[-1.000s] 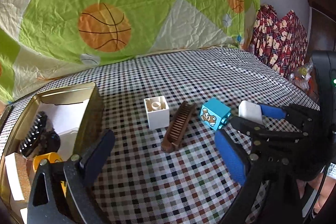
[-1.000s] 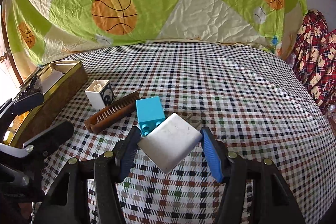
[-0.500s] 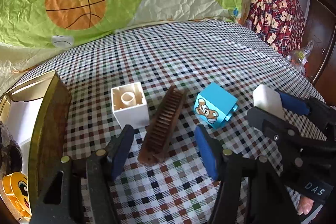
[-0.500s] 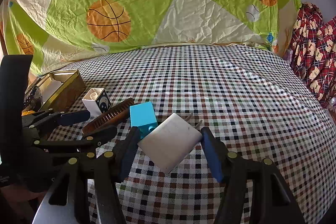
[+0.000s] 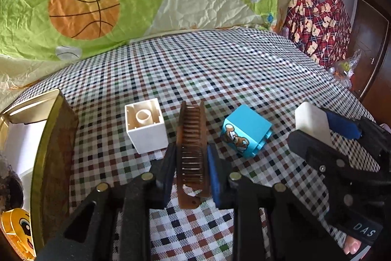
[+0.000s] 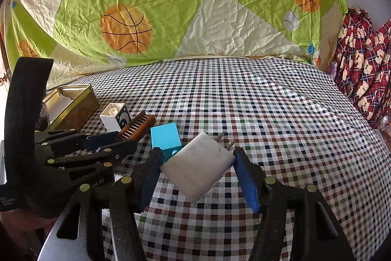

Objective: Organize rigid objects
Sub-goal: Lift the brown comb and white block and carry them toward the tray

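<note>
Nearest the left wrist camera, the left gripper (image 5: 191,164) has its two blue-padded jaws pressed against the long sides of a brown plastic comb (image 5: 191,151), which lies teeth-up on the checked tablecloth (image 5: 220,70) and runs straight away from the lens. Whether the comb is off the cloth cannot be told. Just left of the comb stands a white hollow toy block (image 5: 146,125), open side up; just right of it lies a light blue toy block with a bear print (image 5: 245,135), tilted onto an edge. At the far left edge sits a gold-rimmed tin box (image 5: 48,138) holding a yellow smiling toy (image 5: 14,234) and a dark object too cut off to identify.

In the right wrist view, the right gripper (image 6: 196,174) pinches a white square plug adapter (image 6: 199,170) by two opposite corners, its metal prongs pointing away, held over the cloth beside the blue block. Beyond it, the comb, white block and tin box line up toward the left. At the back hangs a crumpled green and cream basketball-print sheet (image 6: 195,6), with red plaid bear-print fabric (image 6: 361,70) at the right.
</note>
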The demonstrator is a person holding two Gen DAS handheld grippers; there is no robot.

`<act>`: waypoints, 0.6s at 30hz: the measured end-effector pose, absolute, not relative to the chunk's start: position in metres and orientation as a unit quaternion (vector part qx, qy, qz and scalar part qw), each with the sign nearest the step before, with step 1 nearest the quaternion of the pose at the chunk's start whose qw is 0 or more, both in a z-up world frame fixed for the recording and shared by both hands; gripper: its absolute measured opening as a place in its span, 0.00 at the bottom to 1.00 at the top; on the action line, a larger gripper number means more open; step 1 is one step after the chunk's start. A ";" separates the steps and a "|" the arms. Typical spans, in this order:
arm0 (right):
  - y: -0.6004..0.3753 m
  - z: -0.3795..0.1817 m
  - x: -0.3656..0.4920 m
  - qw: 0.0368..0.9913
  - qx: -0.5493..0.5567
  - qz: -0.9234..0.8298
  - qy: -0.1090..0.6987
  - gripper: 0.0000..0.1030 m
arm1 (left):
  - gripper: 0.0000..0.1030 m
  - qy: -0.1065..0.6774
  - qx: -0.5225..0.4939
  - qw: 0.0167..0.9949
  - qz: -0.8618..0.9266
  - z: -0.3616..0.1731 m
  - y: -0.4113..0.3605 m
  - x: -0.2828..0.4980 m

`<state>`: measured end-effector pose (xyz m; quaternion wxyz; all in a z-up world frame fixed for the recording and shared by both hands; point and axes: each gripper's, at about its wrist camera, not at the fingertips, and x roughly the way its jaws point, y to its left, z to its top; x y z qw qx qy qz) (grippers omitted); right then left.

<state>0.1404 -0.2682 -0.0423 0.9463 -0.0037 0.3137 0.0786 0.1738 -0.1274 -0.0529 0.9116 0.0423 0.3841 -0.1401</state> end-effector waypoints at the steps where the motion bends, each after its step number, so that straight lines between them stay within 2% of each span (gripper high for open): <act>1: -0.268 -0.042 0.140 0.947 -0.004 0.077 0.311 0.60 | 0.23 0.373 0.044 0.917 -0.135 -0.050 -0.126 0.170; 18: -0.265 -0.029 0.124 0.962 -0.019 0.072 0.263 0.60 | 0.23 0.209 0.030 0.976 -0.050 -0.015 -0.097 0.110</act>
